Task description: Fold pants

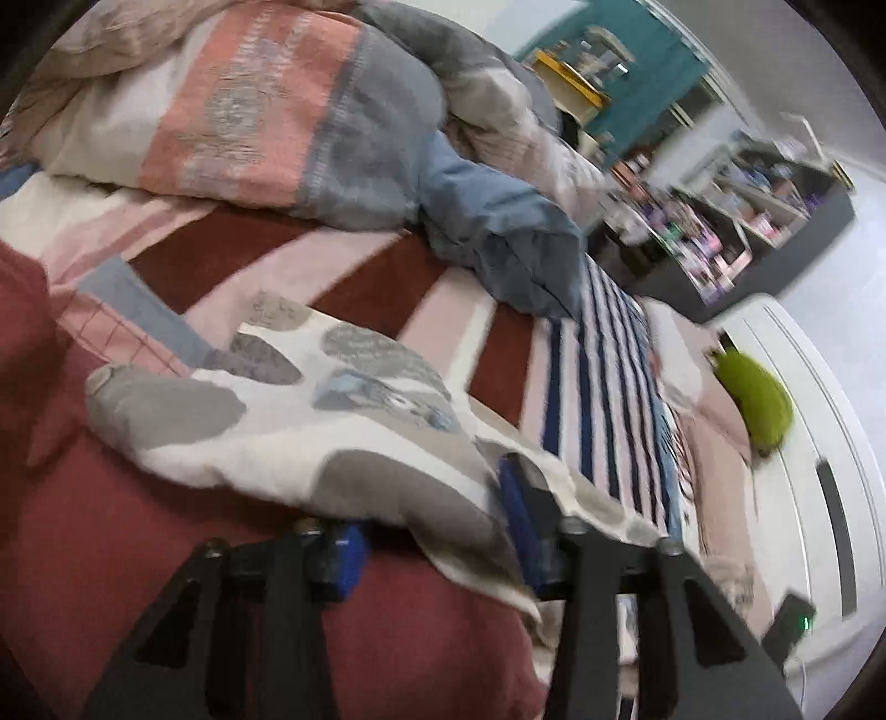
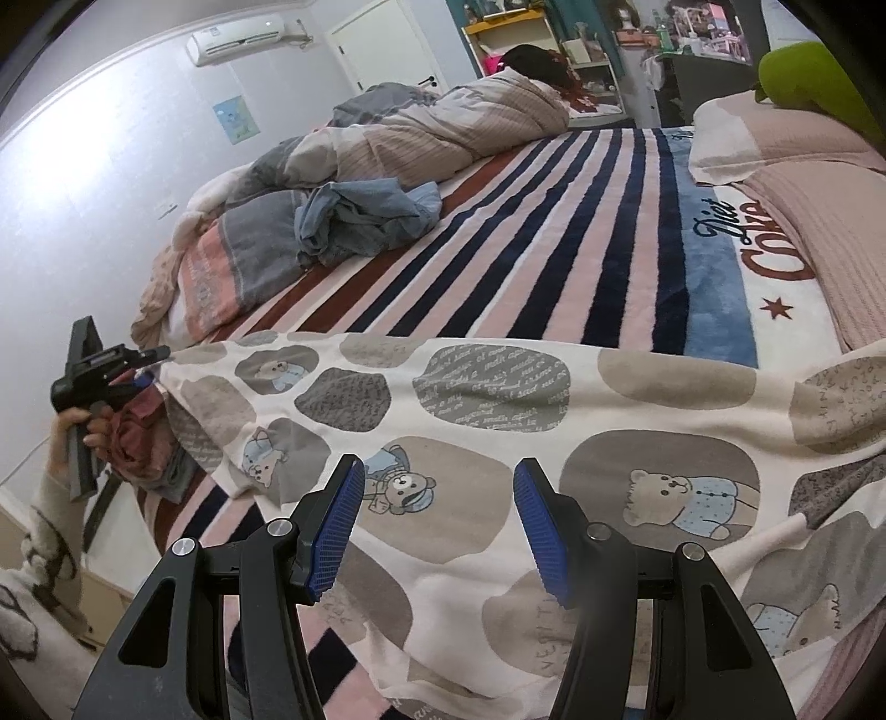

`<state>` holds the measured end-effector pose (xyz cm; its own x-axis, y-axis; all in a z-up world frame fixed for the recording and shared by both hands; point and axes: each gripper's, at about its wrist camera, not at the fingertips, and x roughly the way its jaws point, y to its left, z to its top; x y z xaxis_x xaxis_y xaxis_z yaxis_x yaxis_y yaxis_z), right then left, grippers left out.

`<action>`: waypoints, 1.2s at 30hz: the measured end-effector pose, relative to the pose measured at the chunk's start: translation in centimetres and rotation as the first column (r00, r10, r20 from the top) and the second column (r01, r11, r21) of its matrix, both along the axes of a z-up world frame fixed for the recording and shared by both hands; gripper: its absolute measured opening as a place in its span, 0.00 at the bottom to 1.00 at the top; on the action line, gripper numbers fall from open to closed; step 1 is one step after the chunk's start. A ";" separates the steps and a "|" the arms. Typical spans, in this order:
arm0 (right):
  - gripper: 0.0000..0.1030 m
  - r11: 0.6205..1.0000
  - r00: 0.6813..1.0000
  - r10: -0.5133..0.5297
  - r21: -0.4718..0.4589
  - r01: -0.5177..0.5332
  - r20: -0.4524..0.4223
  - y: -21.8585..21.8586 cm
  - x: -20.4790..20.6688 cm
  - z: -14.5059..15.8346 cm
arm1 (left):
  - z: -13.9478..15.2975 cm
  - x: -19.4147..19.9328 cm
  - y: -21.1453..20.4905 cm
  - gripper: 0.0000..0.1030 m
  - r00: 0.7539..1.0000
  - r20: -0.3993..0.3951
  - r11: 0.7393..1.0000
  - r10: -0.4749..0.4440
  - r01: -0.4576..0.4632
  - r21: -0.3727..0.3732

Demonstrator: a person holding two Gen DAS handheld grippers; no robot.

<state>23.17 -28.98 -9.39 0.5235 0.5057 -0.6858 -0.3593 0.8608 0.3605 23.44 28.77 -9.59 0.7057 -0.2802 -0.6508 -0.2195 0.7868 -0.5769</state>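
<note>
Where the right tongs [image 2: 438, 526] stand at the lower middle of the right wrist view, their blue pads [image 2: 336, 526] are spread apart over the pants [image 2: 498, 421], with cloth below the gap and neither pad pressing on it. That cream garment, printed with grey patches and small bears, stretches across the frame from left edge to right, lying over the striped blanket [image 2: 554, 249] on the bed.

At the far left of that view a hand [image 2: 72, 426] holds the left tongs [image 2: 158, 354], whose tips meet the corner of the pants. Seen from the left wrist camera, which is blurred, the left tongs [image 1: 437, 531] have a fold of the pants [image 1: 332, 421] draped between the blue pads [image 1: 520, 520]; they seem to pinch it, the jaws fairly close.

Beyond, a crumpled blue cloth [image 2: 365, 221] lies beside a heaped quilt [image 2: 421, 133] in the upper middle. A green cushion [image 2: 803, 77] sits at the upper right, and an air conditioner [image 2: 238, 39] hangs on the wall at upper left.
</note>
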 end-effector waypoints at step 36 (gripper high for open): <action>0.51 0.992 0.994 -0.109 0.073 0.107 0.015 -12.3 -6.1 -1.1 | -4.7 1.8 -33.7 0.06 0.819 0.019 0.797 -0.573 0.552 0.245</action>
